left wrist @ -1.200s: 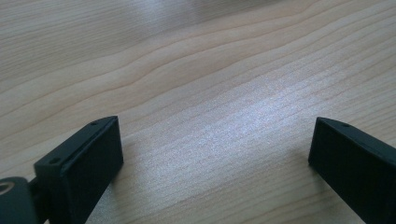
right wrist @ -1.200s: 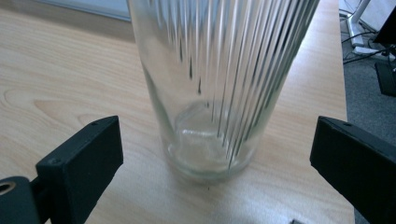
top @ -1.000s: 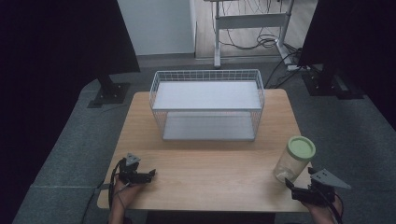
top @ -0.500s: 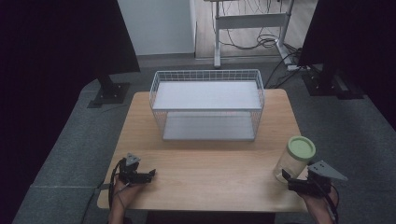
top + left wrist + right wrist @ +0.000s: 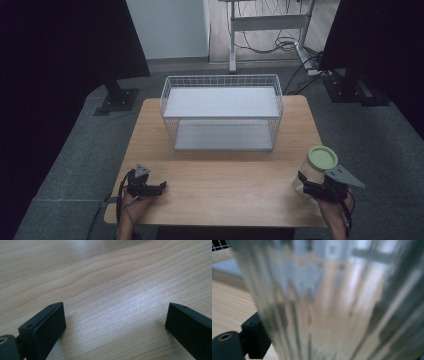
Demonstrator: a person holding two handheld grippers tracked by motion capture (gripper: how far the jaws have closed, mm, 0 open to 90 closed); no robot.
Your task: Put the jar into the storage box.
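Clear ribbed glass of the jar [image 5: 332, 302] crowds the right gripper view because the right hand-held gripper [image 5: 311, 188] clasps its body low down, keeping it upright with the pale green lid [image 5: 322, 157] on top, at the right front of the wooden surface [image 5: 225, 175]. The left hand-held gripper [image 5: 150, 189] rests wide apart and empty near the front left corner, probably parked clear, while the white wire basket [image 5: 222, 112] waits at the back as a likely destination.

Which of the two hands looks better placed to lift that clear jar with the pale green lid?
The right. The right gripper sits against the clear ribbed glass jar with the pale green lid, whose wall fills the space between its jaws. The left gripper rests open on the wooden table, far across.
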